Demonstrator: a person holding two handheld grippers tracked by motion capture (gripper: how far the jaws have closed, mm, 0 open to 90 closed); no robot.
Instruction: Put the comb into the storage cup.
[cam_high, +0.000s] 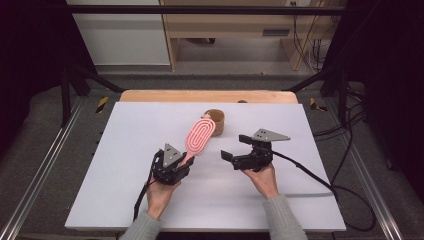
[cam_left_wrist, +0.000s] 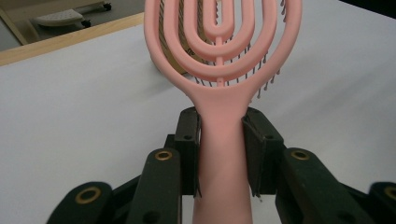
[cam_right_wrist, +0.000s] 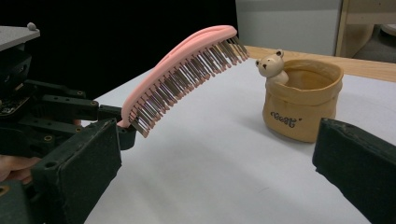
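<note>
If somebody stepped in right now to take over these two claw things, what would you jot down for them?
Left gripper: shut on the pink hairbrush handle, brush lifted off the table, bristles down, head near the pot.
Right gripper: open, holding nothing, beside the brush.
Tan bear pot: upright on the white table, towards the far edge.
Done: brush picked up.
Left: probably setting the brush into the pot; it is not in yet.

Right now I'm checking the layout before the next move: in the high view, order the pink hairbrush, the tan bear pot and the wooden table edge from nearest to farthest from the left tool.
1. Pink hairbrush: handle clamped in the left tool, head raised toward the pot.
2. Tan bear pot: just beyond the brush head, mid-table.
3. Wooden table edge: along the far side, behind the pot.
</note>
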